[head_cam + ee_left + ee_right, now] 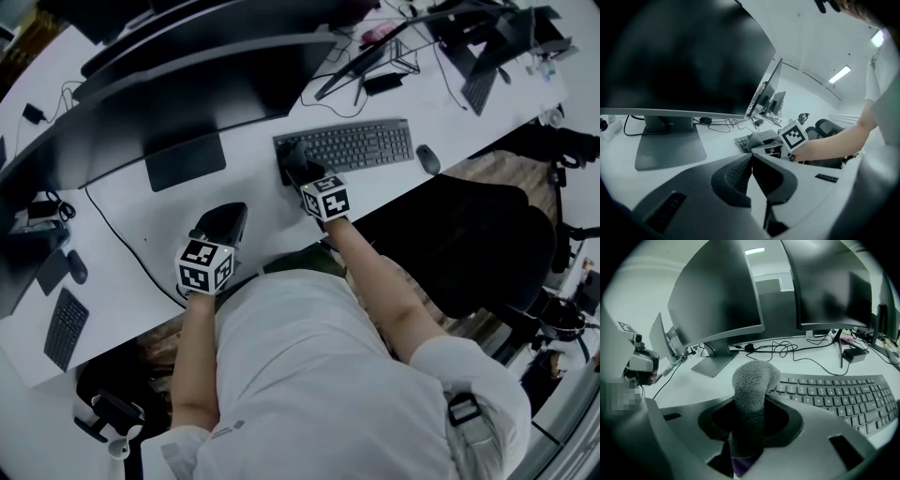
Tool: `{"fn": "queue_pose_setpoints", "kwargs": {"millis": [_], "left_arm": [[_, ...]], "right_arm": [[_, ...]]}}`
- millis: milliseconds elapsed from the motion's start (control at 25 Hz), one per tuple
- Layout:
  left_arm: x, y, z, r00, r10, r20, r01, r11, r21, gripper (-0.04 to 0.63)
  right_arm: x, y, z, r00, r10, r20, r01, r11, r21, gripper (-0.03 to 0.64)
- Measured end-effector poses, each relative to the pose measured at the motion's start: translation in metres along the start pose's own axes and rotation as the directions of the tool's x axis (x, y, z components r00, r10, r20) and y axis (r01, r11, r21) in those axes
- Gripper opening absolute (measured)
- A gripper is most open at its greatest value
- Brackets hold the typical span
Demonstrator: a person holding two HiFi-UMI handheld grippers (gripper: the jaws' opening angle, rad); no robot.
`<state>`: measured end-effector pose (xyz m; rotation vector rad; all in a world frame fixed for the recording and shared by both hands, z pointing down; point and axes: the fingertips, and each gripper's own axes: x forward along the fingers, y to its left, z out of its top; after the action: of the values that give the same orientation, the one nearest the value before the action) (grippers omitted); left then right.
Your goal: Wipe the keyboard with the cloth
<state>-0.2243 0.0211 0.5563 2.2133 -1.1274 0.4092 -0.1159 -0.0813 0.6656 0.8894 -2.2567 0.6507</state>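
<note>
The cloth (751,385) looks a fuzzy mid-grey to me, with a sliver of purple at its 6 o'clock end. The keyboard (834,397) is dark grey all over, keys and frame alike. The tabletop (141,239) is plain white. The left gripper (752,161) and the right gripper (294,167) are both matt dark grey, and their cubes (204,265) are white, printed with black square markers. In the head view I see black monitors (187,84) at 12 o'clock, a black chair (469,244) at 3 o'clock and a white shirt (319,375) at 6 o'clock.
</note>
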Motion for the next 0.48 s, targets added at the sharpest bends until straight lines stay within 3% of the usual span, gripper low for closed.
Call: {"fn": "queue_pose_setpoints", "kwargs": {"millis": [480], "left_arm": [[-0.007,0.007,-0.003,1.000,0.016,0.011,-0.016,1.000,-0.018,0.002]], "right_arm": [[0.015,0.043,0.006,0.996,0.085,-0.014,-0.086,0.995,-0.049,0.144]]}}
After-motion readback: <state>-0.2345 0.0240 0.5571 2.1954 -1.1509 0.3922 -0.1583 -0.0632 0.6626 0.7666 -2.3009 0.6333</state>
